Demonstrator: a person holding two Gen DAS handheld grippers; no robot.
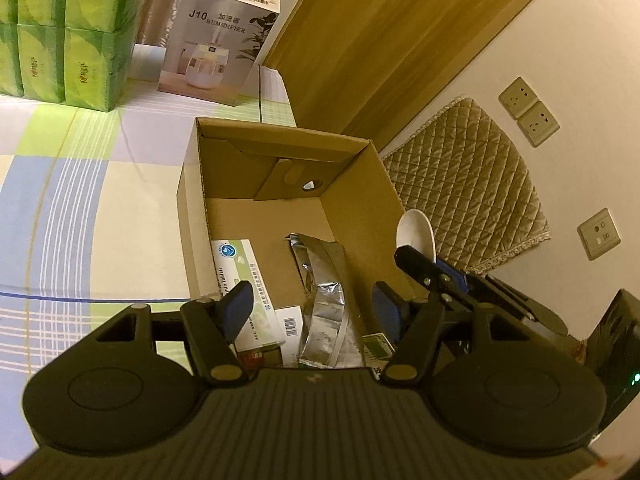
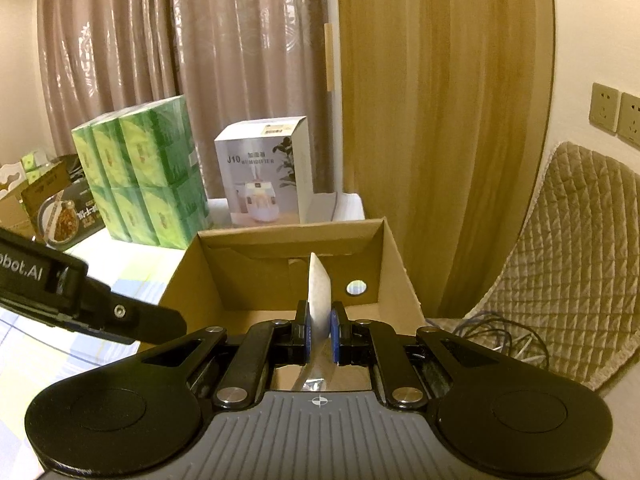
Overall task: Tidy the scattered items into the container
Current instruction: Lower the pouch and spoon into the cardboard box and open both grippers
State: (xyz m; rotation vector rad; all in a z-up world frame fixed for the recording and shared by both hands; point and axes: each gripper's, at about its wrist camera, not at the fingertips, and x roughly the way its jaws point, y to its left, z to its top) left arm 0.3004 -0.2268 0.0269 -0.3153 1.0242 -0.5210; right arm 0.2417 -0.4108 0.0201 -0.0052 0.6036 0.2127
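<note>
An open cardboard box (image 1: 192,184) (image 2: 394,256) stands on the checked cloth. Inside it lie a white-green tablet box (image 1: 236,268), a crumpled silver foil packet (image 1: 326,284) and a small green packet (image 1: 378,346). My left gripper (image 1: 311,296) hangs open over the box's near end, with nothing between its fingers. My right gripper (image 2: 320,314) (image 1: 424,264) is shut on a thin white oval piece (image 2: 319,284) (image 1: 416,234). It holds the piece upright at the box's right wall, above the rim. The near part of the box floor is hidden by both gripper bodies.
Green tissue packs (image 1: 60,36) (image 2: 144,168) and a humidifier carton (image 1: 224,36) (image 2: 268,172) stand on the table behind the box. A quilted cushion (image 1: 468,184) leans on the wall by sockets (image 1: 528,112). Cables (image 2: 500,332) lie to the right, with curtains and a wood panel behind.
</note>
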